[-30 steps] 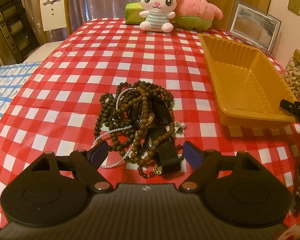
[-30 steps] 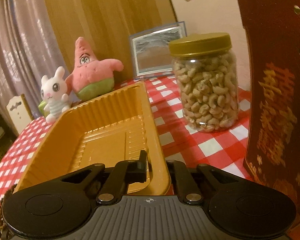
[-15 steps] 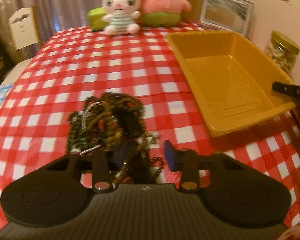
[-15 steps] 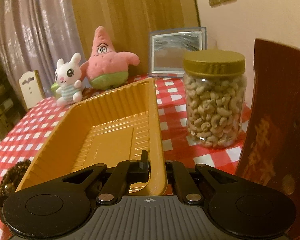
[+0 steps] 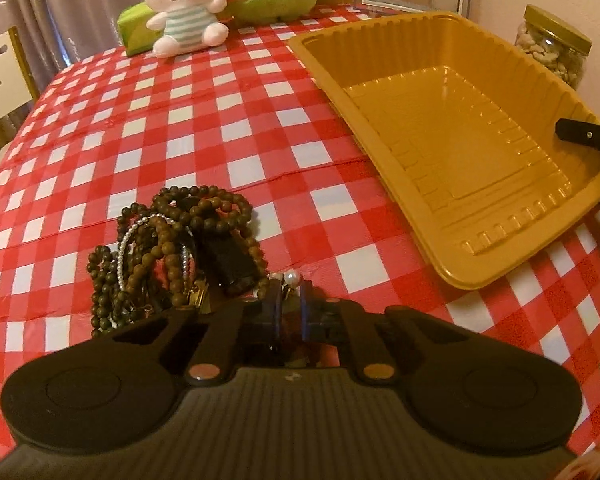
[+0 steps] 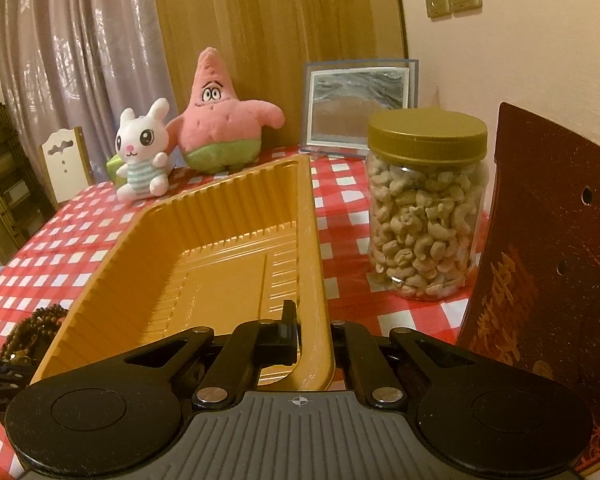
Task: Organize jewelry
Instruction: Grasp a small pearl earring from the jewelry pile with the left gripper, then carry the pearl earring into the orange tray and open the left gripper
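On the red-and-white checked tabletop [image 5: 188, 132], a tangled pile of jewelry [image 5: 176, 252] lies near the front edge, made up of brown bead strands, a thin string of small pearls and a dark block-like piece. Just in front of the pile, the left tool [image 5: 290, 304] points steeply down at the cloth; its jaws have just been closing and now stand almost together, with a small pearl earring [image 5: 290, 279] at their tips, though whether the blue pads actually press on it cannot be told from this view. To the right of the pile, apart from it, sits a yellow-orange plastic tray [image 5: 496, 236] with ribbed walls, holding nothing. The right tool [image 6: 310, 332] is clamped shut on the tray's near rim, one finger inside the wall and the other outside it; in the left wrist view its dark fingertip shows at the tray's right edge. Beyond the tray stands a clear jar of cashews [image 6: 426, 216] with a gold lid, upright on the cloth, and beside it on the right leans a dark red box [image 6: 540, 280] with gold characters. At the far end of the tabletop sit a white bunny plush [image 6: 142, 152], a pink starfish plush [image 6: 220, 120] and a framed picture [image 6: 360, 108] leaning against the wall.
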`<state>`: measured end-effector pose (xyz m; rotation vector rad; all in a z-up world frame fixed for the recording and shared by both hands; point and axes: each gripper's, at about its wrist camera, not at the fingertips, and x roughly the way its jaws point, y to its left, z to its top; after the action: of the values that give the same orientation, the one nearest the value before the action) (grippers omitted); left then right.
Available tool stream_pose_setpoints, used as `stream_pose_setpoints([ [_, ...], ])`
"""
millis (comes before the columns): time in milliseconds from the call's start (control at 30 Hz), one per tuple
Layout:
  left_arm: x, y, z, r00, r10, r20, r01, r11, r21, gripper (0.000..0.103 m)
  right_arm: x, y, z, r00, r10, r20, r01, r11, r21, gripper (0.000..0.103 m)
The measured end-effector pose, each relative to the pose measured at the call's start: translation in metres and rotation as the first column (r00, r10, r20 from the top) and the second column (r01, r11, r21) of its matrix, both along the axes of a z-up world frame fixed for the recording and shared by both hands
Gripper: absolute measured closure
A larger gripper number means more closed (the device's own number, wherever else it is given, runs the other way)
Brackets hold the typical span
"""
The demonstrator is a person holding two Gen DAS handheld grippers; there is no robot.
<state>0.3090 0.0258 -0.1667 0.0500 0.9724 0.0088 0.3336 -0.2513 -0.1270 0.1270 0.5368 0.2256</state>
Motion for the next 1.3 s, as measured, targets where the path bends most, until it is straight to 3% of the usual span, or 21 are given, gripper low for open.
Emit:
stream_pose_setpoints([
  [700, 0.008, 0.005, 0.005, 0.999, -0.038, 0.005, 0.038, 0.999, -0.032, 0.101, 0.007, 0.005, 0.002, 1.0, -0.008, -0.003, 0.008, 1.0, -0.019, 0.099],
  [1033, 0.009, 0.004, 0.048, 0.994, 0.0, 0.107, 0.012, 0.993, -0.115, 0.101, 0.009, 0.005, 0.005, 1.0, 0.005, -0.004, -0.005, 1.0, -0.024, 0.099],
  [1300, 0.029, -0.02, 0.068, 0.984, -0.064, 0.164, 0.088, 0.985, -0.146, 0.101, 0.011, 0.007, 0.009, 1.0, 0.025, 0.008, -0.025, 0.999, -0.043, 0.099],
])
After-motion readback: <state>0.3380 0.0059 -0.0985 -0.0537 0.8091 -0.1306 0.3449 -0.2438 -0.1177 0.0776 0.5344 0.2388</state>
